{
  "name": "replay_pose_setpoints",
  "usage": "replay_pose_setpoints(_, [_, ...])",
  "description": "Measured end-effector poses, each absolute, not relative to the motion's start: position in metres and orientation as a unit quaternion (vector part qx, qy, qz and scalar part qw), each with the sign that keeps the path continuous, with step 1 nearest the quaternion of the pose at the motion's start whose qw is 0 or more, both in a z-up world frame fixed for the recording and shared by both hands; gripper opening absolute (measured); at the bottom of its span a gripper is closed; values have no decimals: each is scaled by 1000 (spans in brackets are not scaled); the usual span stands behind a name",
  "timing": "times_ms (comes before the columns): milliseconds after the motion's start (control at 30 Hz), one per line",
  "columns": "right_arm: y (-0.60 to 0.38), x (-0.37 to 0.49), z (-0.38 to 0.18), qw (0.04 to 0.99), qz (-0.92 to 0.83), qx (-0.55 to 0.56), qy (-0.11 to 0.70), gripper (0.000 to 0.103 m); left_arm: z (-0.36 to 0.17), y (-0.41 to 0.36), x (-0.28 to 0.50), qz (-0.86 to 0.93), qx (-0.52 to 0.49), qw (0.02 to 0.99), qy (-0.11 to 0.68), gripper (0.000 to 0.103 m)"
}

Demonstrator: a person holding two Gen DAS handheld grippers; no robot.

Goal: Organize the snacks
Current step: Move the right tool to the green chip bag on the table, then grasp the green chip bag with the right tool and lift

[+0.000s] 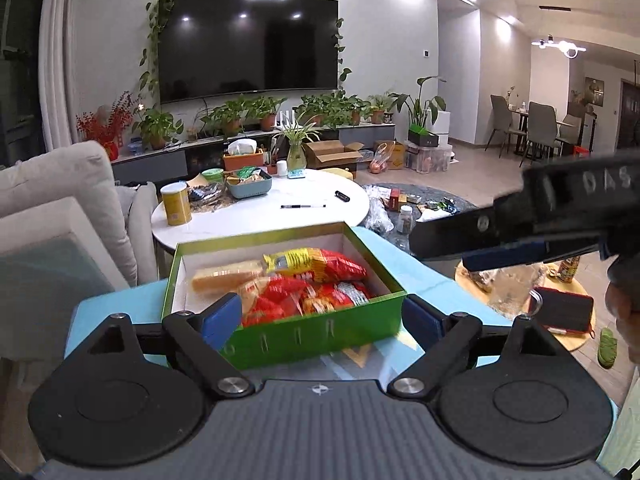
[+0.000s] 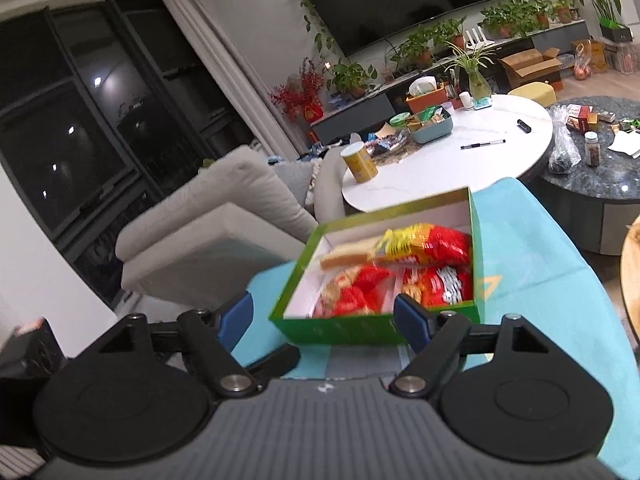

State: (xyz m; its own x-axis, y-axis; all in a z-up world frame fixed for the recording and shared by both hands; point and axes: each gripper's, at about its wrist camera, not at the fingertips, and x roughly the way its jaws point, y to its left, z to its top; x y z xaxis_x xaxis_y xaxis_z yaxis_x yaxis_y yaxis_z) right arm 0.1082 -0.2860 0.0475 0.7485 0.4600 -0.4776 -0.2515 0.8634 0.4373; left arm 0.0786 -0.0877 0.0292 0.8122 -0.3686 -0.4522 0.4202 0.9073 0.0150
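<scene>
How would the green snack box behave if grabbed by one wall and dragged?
The green box looks like thin card, so a pinched wall would probably flex. It sits on a teal cloth, which may bunch rather than let it slide. The snack packets look light and loose, likely to shift.

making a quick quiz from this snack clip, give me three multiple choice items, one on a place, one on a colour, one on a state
1. Where does the green box sit?
A. on a light blue cloth
B. on the white round table
C. on the sofa

2. What colour is the inside of the box?
A. black
B. white
C. red

3. How does the left claw stand?
A. shut on a snack packet
B. shut on the pen
C. open, holding nothing

Answers:
1 A, the light blue cloth shows around the box on every side.
2 B, the inner walls above the snack packets are white.
3 C, its blue pads stand wide apart with nothing gripped between them.
</scene>
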Motion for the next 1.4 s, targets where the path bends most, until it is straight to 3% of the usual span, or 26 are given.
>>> replay_pose_setpoints(633, [-289, 47, -26, 907, 169, 122, 367, 60, -25, -89, -4, -246, 58, 924, 287, 86])
replay_pose_setpoints(1000, [-303, 41, -49, 897, 153, 129, 394, 61, -55, -91, -45, -305, 122, 893, 309, 86])
replay_pose_setpoints(1400, [-306, 42, -63, 886, 149, 136, 418, 62, -85, -106, -31, -262, 159, 890, 338, 86])
